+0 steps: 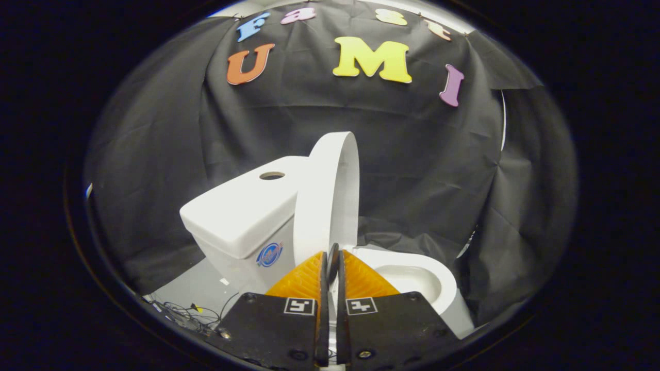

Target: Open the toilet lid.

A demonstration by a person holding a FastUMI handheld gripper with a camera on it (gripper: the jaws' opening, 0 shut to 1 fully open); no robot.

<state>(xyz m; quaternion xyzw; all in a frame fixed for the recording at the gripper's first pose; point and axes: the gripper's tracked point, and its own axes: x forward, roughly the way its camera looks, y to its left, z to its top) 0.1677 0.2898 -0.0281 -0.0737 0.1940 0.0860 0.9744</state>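
pinching the lower edge of the toilet lid (330, 196), the gripper (332, 260) has its fingers drawn almost together on that thin rim. the lid stands upright against the tank (242, 211) at left, baring the bowl (417, 278) at right, so the opening looks nearly complete.

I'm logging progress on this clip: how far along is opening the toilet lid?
Mostly done: the lid stands raised near upright beside the tank, and the bowl lies open. In hand: the gripper is nearly shut, its fingers seemingly pinching the lid's edge. Left: let go and draw back.
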